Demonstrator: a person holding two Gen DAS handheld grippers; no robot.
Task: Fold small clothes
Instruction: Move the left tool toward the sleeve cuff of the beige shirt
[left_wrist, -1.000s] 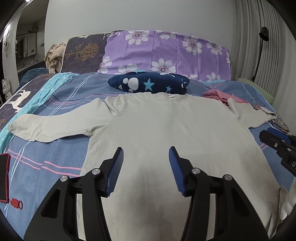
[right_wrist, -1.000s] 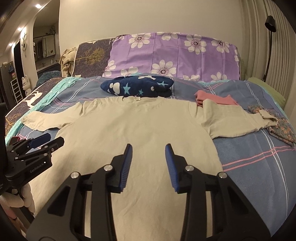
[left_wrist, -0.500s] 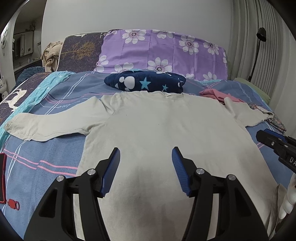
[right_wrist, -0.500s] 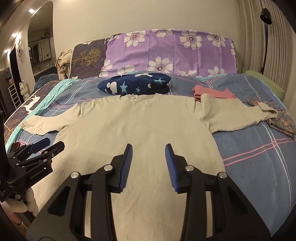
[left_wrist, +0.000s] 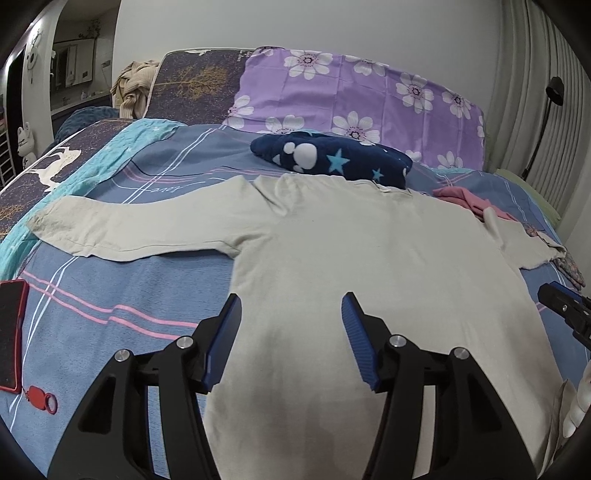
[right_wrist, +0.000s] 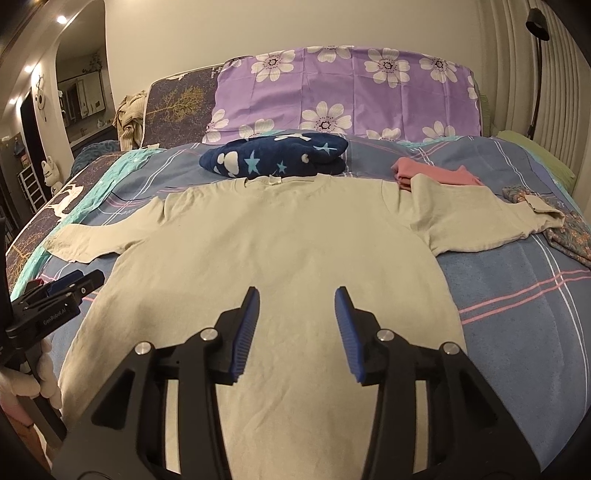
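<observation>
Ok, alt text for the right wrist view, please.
A beige T-shirt lies spread flat on a blue striped bed, sleeves out to both sides, with the open right gripper above its lower half. Beyond the collar sit a navy star-print bundle and a pink garment; the left gripper shows at left.

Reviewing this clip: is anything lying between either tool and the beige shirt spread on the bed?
Nothing visible is. The left tool and right tool both hang open directly over the beige shirt, with only bare fabric ahead. The navy star blanket and pink garment lie beyond its collar and right sleeve.
</observation>
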